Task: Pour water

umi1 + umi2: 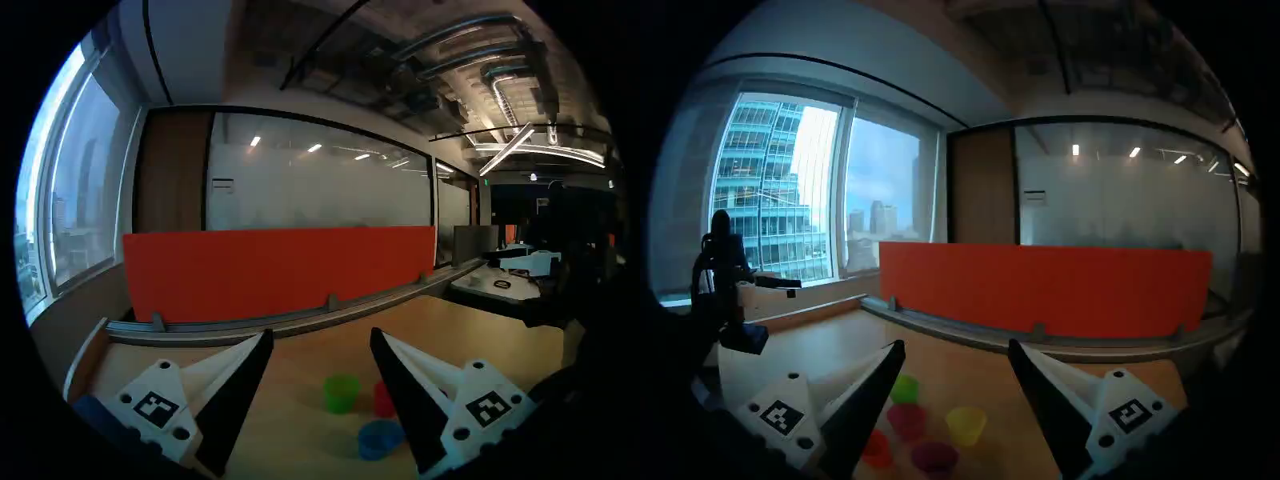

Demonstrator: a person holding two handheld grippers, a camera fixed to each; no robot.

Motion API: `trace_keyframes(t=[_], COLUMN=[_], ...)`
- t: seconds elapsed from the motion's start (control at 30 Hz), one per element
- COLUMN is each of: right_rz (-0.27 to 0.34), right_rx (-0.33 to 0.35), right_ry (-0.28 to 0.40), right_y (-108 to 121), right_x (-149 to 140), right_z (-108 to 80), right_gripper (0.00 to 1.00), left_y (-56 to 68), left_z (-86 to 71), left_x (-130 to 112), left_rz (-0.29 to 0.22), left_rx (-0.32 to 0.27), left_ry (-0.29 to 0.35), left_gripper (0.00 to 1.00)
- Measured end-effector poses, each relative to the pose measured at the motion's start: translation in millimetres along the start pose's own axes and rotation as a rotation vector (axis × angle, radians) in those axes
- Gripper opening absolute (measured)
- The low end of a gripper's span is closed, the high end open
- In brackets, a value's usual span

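1. Low in the left gripper view, the left tongs point(321, 332) stand wide open above the wooden tabletop point(304, 448) and grip nothing.
2. Three cups stand upright on the tabletop, seen between the two fingers.
   - The green cup point(342, 393) sits in the middle of the gap.
   - The red cup point(382, 398) is just beside it on the right, partly hidden behind the right-hand finger.
   - The blue cup point(379, 438) is nearer the camera, just in front of the red one.
   - I cannot tell whether any of them holds water.
3. Along the far edge of the tabletop runs an orange divider point(280, 268). A glass wall point(320, 176) stands behind it, and a window point(72, 200) is on the left.
4. Low in the right gripper view, the right tongs point(956, 343) are also spread wide and empty, over the tabletop point(992, 384).
5. Five cups cluster close together on the tabletop, low between the fingers.
   - The green cup point(905, 389) is farthest off.
   - The pink cup point(907, 418) is just in front of it.
   - The yellow cup point(966, 424) stands to the right of the pink one.
   - The red cup point(876, 448) sits at the edge of the left-hand finger, partly hidden by it.
   - The purple cup point(934, 456) is nearest the camera, at the bottom.
   - Their contents cannot be made out.
6. The divider point(1040, 288) crosses behind them, and the window point(792, 208) on the left shows city towers.
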State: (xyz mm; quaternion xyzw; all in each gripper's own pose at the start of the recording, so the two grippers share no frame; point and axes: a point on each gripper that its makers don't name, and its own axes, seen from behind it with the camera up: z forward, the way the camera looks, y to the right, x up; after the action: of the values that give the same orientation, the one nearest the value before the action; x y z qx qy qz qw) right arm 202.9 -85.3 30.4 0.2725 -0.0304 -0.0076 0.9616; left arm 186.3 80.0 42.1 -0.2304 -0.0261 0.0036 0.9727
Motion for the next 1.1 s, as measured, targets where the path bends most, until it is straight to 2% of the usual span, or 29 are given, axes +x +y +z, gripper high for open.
trace_keyframes(t=[0.17, 0.47, 1.1], right_rz=[-0.005, -0.004, -0.078], right_rx=[0.025, 0.066, 0.143], right_ry=[-0.021, -0.075, -0.208], right_y=[-3, -11, -27], right_x=[-3, -15, -61], right_z=[3.2, 9.5, 30.3], right_gripper=[1.00, 1.00, 1.00], left_y=[9.0, 14.9, 30.9], left_z=[3.2, 9.8, 21.5], left_x=[-11, -32, -88], left_rz=[0.003, 0.018, 0.046], left_rx=[-0.046, -0.098, -0.203], left_ry=[-0.032, -0.075, -0.171], left_gripper=[0.89, 0.90, 0.90])
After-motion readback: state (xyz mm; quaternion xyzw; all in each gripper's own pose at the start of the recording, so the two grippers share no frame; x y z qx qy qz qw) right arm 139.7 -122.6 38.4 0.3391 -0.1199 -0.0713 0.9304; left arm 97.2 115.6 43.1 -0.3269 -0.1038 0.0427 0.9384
